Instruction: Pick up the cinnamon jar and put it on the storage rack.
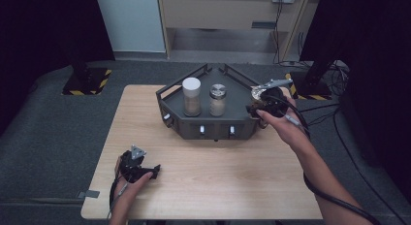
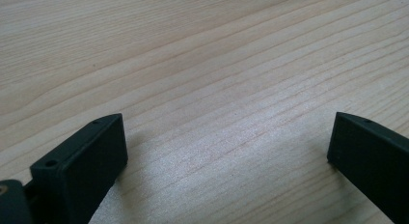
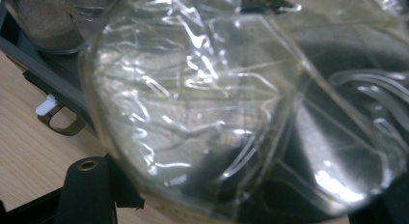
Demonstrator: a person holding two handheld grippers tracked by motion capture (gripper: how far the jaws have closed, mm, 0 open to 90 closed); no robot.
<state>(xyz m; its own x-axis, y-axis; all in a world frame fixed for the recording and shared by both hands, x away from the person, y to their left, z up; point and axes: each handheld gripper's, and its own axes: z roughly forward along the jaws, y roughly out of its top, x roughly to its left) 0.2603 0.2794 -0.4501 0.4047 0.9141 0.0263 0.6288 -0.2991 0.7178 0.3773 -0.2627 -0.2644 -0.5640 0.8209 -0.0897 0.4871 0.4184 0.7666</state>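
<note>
A dark grey angular tray (image 1: 242, 85) stands at the back of the wooden table (image 1: 218, 171). In it are a jar with a white lid (image 1: 191, 96) and a jar with a metal lid (image 1: 218, 100). My right gripper (image 1: 257, 106) is at the tray's right end, shut on a clear crinkled plastic container (image 1: 257, 93). In the right gripper view that container (image 3: 202, 98) sits close between the jaws of the right gripper (image 3: 236, 185). My left gripper (image 1: 154, 170) rests open on the table at the near left. Bare wood shows between the jaws of the left gripper (image 2: 226, 122).
The tray's front wall (image 3: 53, 74) carries small white and brass latches (image 3: 53, 115). A jar's base (image 3: 46, 16) stands just behind it. A cable (image 1: 334, 198) trails from the right gripper past the table's right edge. Grey floor surrounds the table.
</note>
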